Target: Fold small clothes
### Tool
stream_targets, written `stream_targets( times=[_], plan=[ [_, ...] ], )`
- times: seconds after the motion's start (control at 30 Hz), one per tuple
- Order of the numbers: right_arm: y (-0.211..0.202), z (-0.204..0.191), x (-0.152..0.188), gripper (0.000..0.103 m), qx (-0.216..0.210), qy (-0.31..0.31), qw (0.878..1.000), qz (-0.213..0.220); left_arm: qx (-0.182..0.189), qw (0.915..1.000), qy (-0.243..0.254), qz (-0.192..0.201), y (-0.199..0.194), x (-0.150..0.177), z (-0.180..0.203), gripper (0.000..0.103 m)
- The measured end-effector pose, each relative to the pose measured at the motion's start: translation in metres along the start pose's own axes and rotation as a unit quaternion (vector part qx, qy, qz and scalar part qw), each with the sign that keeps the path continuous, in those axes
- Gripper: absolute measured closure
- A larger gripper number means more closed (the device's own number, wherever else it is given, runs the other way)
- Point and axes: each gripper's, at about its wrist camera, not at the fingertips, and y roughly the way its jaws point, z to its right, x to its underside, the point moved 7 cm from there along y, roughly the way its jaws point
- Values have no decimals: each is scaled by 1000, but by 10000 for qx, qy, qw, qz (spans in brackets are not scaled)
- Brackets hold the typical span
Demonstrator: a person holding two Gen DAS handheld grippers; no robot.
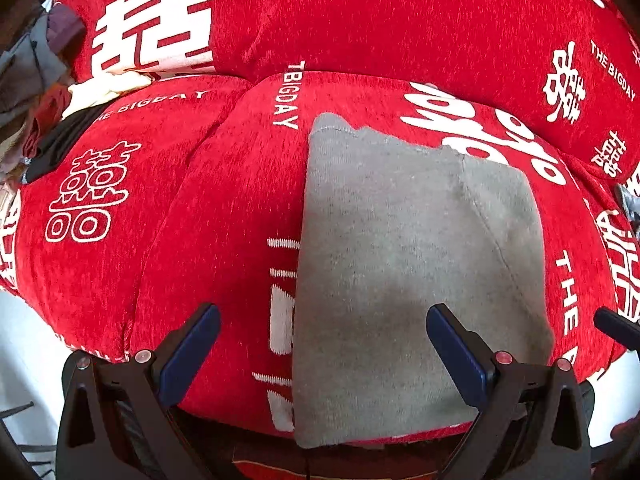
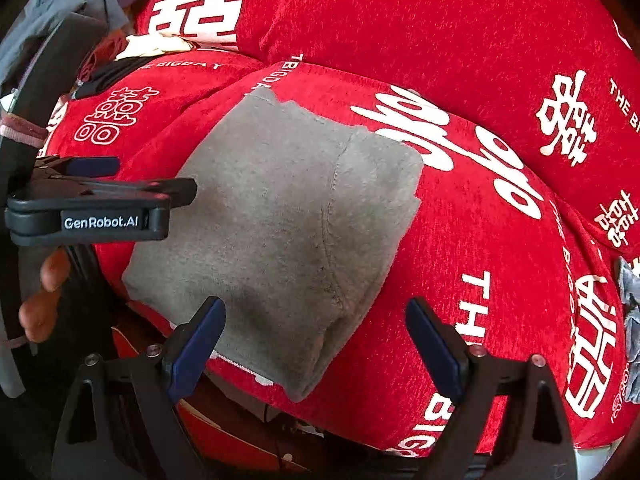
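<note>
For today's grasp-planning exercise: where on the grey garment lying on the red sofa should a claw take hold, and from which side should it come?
Grip the grey garment at its near right corner, where the folded edge overhangs the front of the red sofa seat. Come from the front with the right claw, already open there. The hanging edge probably lets one finger slip beneath; elsewhere the cloth lies flat.

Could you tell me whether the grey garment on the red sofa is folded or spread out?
Folded: the grey garment lies as a compact rectangle with a doubled edge at the front.

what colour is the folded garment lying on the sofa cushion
Plain grey garment, clearest in the left wrist view.
</note>
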Motion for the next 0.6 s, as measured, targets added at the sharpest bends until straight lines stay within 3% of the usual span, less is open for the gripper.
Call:
stream_targets(
  times=[0.6],
  plan=[
    [0, -7, -3, 10, 86, -69, 9999, -73, 73, 9995, 24, -318, 4, 6, -1, 0]
  ],
)
